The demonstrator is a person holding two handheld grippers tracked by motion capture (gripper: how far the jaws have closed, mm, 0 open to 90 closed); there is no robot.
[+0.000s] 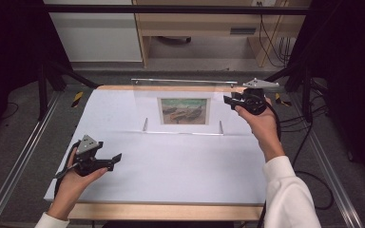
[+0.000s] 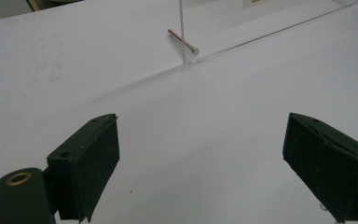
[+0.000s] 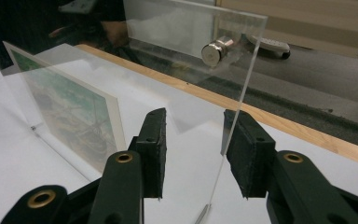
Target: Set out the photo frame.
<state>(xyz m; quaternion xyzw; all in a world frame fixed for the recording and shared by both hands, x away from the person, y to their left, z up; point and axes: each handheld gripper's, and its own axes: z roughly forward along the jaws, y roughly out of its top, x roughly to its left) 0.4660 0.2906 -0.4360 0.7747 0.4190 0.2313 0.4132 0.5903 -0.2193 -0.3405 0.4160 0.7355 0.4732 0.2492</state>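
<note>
picture (image 1: 183, 111) inside clear frame (image 1: 218, 97), right gripper (image 3: 193, 140) jaws straddling its edge, left gripper (image 2: 200, 163) wide

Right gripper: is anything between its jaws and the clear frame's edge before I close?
Nothing visible is in the way. In the right gripper view the right gripper is open, its jaws straddling the side edge of the clear acrylic frame, just below the metal standoff. The picture sits off to one side.
</note>
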